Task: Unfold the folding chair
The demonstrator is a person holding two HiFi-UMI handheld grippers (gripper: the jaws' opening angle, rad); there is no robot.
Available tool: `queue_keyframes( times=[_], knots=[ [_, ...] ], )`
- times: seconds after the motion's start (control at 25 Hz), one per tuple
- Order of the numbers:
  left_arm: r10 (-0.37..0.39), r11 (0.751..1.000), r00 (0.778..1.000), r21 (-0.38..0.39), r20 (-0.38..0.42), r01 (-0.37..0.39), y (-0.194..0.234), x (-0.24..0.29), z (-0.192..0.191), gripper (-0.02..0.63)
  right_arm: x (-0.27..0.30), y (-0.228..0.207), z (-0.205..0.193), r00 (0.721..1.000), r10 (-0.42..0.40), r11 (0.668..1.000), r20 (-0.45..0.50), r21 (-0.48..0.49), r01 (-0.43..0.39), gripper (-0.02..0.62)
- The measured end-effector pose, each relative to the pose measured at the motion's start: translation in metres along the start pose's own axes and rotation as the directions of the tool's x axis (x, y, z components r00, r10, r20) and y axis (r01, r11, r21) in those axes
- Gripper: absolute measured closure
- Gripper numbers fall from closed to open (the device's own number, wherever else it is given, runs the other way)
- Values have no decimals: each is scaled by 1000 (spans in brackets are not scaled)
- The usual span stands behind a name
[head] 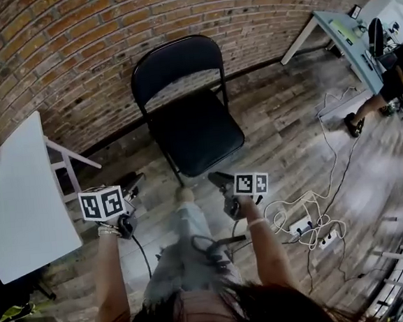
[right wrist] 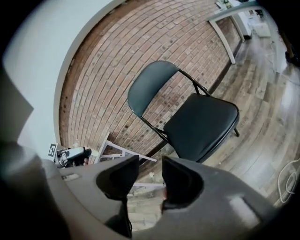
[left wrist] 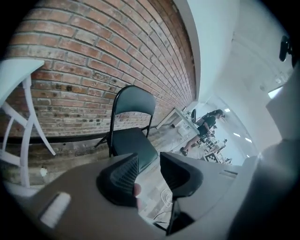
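Hair and shoulders of the person (head: 201,318) fill the bottom of the head view, arms out fwd w/ one gripper each. Brick wall (head: 73,56) spans the top; wood-plank floor (head: 289,121) takes the rest. White table (head: 23,200) sits at left, close by the L arm. Folding chair (head: 195,133) stands betw. the wall and the person's knees: seat down flat, backrest up toward the bricks, legs on the floor. So it's prob. already unfolded, set to face the person. Left gripper (head: 132,181) and right gripper (head: 221,182) hang either side of the seat's front edge, near it but not touching. Each gripper view shows the jaws spread w/ nothing betw. them, only floor and chair beyond. Likely held clear bc nothing is left to grip. Cable tangle (head: 323,217) and power strip (head: 302,227) lie on the floor at right. No brand or readable text anywhere; only black-and-white square markers on the gripper cubes.
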State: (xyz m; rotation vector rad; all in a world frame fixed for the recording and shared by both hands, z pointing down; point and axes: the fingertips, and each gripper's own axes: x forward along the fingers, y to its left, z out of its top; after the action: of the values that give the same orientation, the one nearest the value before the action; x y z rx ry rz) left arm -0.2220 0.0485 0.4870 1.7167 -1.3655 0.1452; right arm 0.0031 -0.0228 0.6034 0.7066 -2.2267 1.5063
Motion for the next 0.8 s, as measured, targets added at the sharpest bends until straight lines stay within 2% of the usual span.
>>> queue_keyframes(
  times=[0.16,0.28,0.4,0.6,0.8],
  knots=[
    [20,998,995,-58,94,-15,-14,-29,-13,457,-22,28,5,999,22,997,42,-69,-19,454],
    [27,996,992,-88,125,-16,-33,-49,-28,456,-38,44,0,998,36,994,52,-107,-30,456],
    [39,997,987,-77,155,-28,-51,-65,-36,456,-54,56,-3,997,36,989,71,-146,-25,466],
    [13,999,982,-52,186,-4,-84,-94,-51,467,-81,72,-19,994,44,983,104,-183,-24,481],
    [-25,1000,984,-14,174,28,-117,-116,-71,485,-109,97,-26,989,61,965,132,-260,-24,500]
  ],
)
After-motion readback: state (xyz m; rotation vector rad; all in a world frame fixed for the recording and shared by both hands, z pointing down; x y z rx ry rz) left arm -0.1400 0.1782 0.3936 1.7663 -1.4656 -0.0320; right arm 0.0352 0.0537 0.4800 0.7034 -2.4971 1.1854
